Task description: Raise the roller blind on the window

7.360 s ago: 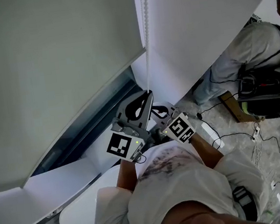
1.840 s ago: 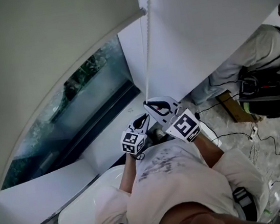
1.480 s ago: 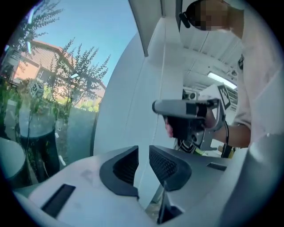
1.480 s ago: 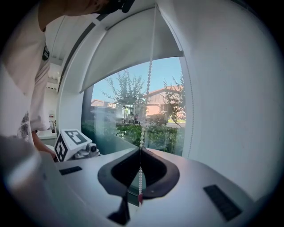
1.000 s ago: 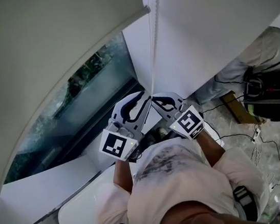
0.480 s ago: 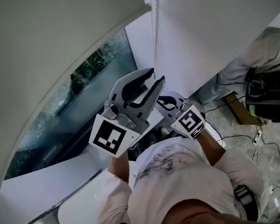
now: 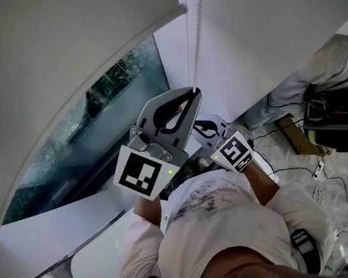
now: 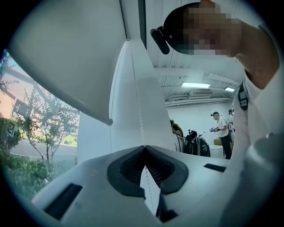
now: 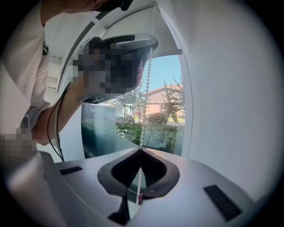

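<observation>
The grey roller blind (image 7: 55,68) hangs partly raised, its bottom rail (image 7: 90,92) crossing the window glass (image 7: 110,118) at a slant. A white bead chain (image 7: 195,23) drops beside the blind's right edge. My left gripper (image 7: 196,91) is the higher one and is shut on that chain (image 8: 138,111), with its tips meeting (image 8: 143,146). My right gripper (image 7: 203,124) sits lower, partly hidden behind the left one. It is shut on the bead chain (image 9: 144,102) too, the tips pinched together (image 9: 140,149).
A person in a light top (image 7: 317,63) crouches at the right by black equipment (image 7: 342,124), with cables (image 7: 294,169) on the floor. A white round table (image 7: 99,268) is below me. The white sill (image 7: 58,225) runs under the window. People stand far off (image 8: 220,128).
The blind stands much higher than 7.4 s ago, baring glass. In the last second my left gripper rose up the chain; half a second ago it was open, now shut on it.
</observation>
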Motion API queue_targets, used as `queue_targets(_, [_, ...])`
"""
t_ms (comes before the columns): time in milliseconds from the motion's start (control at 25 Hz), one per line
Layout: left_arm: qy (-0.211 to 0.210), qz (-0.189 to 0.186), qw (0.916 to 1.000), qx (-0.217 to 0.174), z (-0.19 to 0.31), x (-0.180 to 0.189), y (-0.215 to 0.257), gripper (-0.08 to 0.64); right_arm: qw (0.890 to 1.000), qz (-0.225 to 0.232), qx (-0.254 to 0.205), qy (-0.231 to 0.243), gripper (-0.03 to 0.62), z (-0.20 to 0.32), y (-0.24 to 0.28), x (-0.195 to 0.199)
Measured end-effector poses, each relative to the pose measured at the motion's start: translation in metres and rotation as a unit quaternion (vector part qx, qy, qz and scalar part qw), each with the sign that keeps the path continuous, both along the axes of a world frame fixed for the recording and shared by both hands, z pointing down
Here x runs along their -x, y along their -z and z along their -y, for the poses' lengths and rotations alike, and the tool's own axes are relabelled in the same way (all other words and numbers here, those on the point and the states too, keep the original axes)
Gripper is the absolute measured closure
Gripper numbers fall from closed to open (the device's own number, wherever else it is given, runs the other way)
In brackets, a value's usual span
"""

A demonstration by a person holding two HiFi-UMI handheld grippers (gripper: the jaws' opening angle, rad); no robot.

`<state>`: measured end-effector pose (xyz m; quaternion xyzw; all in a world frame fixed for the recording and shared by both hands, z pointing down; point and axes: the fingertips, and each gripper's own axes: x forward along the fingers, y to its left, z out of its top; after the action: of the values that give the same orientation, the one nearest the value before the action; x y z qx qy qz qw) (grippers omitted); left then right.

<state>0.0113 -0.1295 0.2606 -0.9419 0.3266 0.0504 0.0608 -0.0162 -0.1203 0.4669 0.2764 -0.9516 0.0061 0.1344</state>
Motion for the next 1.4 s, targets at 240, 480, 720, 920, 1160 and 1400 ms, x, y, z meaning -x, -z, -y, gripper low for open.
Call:
queue_targets(240, [0.008,-0.009,0.9997,0.022,0.000,0.007,-0.021,0.554,1.000,-0.020,0.016,0.005,0.531,-0.004,-0.022,0.002])
queue_targets(480, [0.009,-0.019,0.9988,0.045,-0.001,0.019,-0.043,0.554,0.999,-0.037,0.035,0.008,0.531,-0.006,-0.045,0.013])
queue_targets(720, [0.008,-0.025,0.9977,0.062,-0.002,0.014,-0.065,0.554,0.997,-0.057,0.051,0.007,0.531,-0.005,-0.067,0.008])
queue_targets(920, [0.006,-0.029,0.9973,0.068,-0.006,0.017,-0.080,0.554,0.996,-0.067,0.064,0.006,0.531,-0.006,-0.083,0.008])
queue_targets(1160, [0.009,-0.029,0.9962,0.081,-0.008,0.017,-0.104,0.554,0.993,-0.086,0.081,0.011,0.531,-0.008,-0.105,0.006])
queue_targets(1400, [0.013,-0.029,0.9947,0.097,-0.006,0.017,-0.123,0.554,0.990,-0.095,0.099,0.013,0.531,-0.007,-0.125,0.006])
